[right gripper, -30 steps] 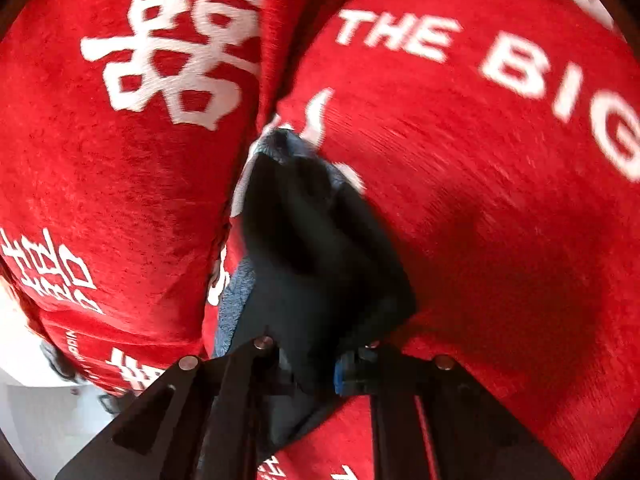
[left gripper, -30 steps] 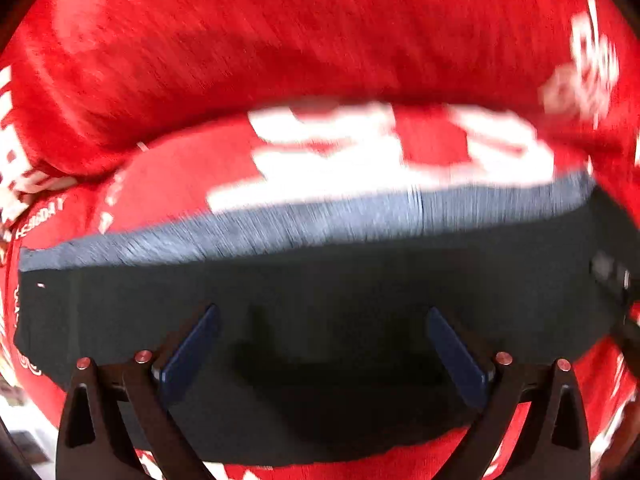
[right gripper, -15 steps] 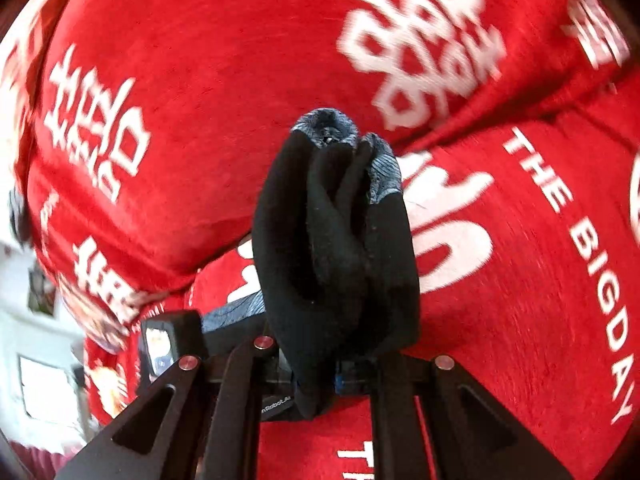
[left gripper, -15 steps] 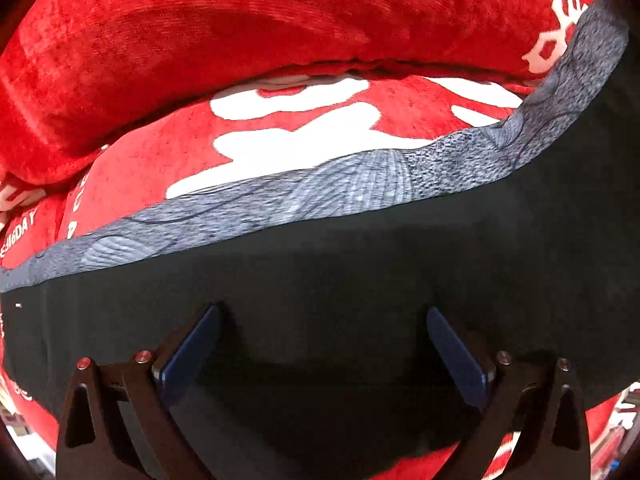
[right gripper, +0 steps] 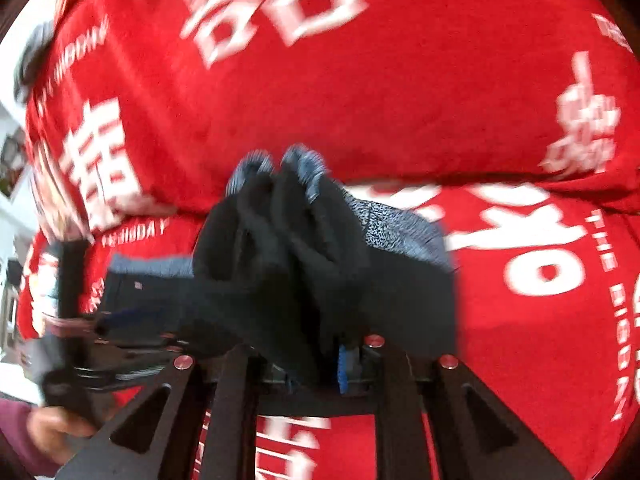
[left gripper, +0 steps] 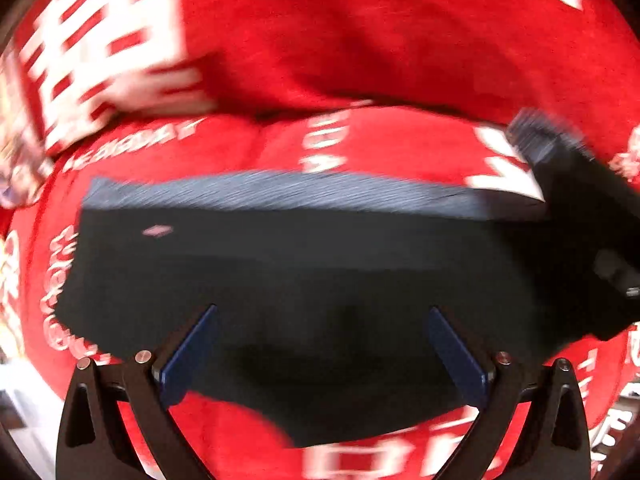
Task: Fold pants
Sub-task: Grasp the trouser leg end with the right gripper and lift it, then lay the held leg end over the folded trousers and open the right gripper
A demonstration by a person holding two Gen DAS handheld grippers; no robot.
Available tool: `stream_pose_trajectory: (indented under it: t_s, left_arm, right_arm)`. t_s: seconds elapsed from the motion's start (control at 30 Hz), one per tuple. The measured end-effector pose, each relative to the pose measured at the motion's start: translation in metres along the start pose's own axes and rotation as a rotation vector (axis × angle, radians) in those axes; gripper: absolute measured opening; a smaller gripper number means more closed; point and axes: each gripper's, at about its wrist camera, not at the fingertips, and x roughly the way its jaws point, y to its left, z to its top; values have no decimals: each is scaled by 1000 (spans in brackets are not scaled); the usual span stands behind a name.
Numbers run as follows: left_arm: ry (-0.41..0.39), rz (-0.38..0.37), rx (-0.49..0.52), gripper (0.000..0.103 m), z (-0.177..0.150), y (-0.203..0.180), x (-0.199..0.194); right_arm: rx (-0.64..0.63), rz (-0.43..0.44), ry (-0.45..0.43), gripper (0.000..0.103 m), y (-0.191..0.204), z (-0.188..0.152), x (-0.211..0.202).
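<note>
Black pants [left gripper: 300,264] with a grey patterned waistband [left gripper: 280,192] lie flat on a red cover, their right end gathered up and lifted. My left gripper [left gripper: 322,312] hovers open above the flat part, with nothing between its blue pads [left gripper: 188,356]. My right gripper [right gripper: 320,356] has a bunched fold of the pants [right gripper: 288,248] standing up between its fingers; its jaws are opening, but the cloth still sits clamped there. From the right wrist view the left gripper [right gripper: 72,320] shows blurred at the left, held by a hand [right gripper: 48,428].
A red plush cover [right gripper: 360,100] with white lettering spreads over the seat and backrest; a crease [left gripper: 360,104] separates them behind the pants. White room edges [right gripper: 12,120] show at the far left. Both views are motion-blurred.
The right gripper has rolled and risen, carrying the bunched pants end with it. The left gripper swept sideways over the pants and stayed open; the whole flat panel now shows below it.
</note>
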Motion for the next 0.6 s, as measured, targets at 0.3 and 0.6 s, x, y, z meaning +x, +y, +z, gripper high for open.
stream_pose_trajectory:
  t_s: [0.3,0.6]
  left_arm:
    - [17,45,-88,103,-16,71,12]
    - [43,-197,13,103,17,27,10]
  right_arm:
    - [-365,-350,113,64,138,-65,95]
    - [37,117,142,64,70,-54,17]
